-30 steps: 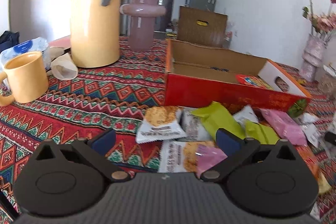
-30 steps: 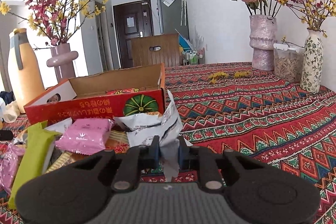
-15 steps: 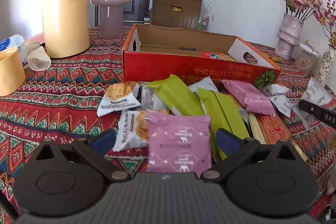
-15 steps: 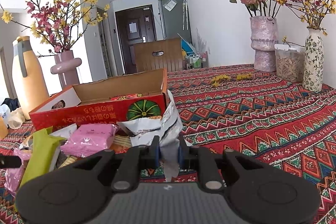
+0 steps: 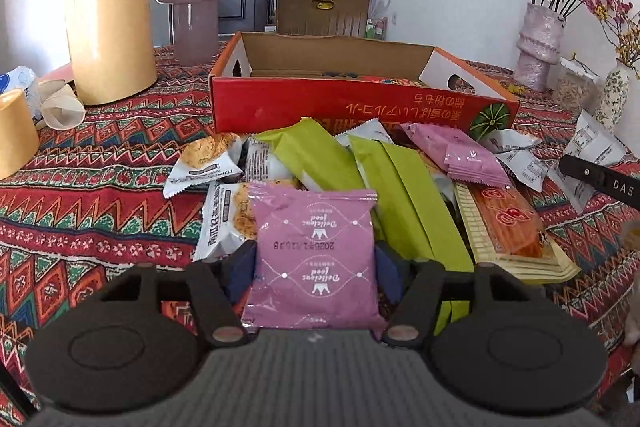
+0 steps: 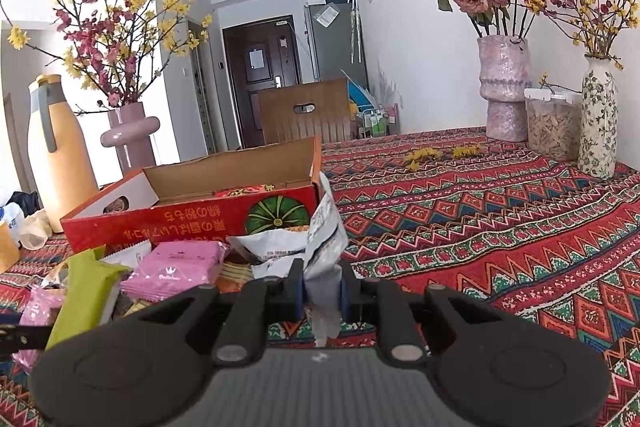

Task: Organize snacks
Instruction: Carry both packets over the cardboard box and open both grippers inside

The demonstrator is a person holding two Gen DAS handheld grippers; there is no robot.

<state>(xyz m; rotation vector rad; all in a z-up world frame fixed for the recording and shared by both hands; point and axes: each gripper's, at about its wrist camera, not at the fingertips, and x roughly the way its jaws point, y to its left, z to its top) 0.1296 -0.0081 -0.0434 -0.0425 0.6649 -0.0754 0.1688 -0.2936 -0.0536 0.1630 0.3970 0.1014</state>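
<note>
Two grippers work the snack pile before the red box (image 5: 352, 103): the left gripper (image 5: 316, 267) is closing around a pink packet (image 5: 316, 259); the right gripper (image 6: 322, 293) pinches a white packet (image 6: 326, 239).

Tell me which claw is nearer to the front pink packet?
Left. The left claw is closing around the pink packet. The right claw is off to the side, gripping a white packet.

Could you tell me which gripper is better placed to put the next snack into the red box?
Right: the right gripper is shut on a white packet beside the red box; the left gripper is only closing around a pink packet.
</note>
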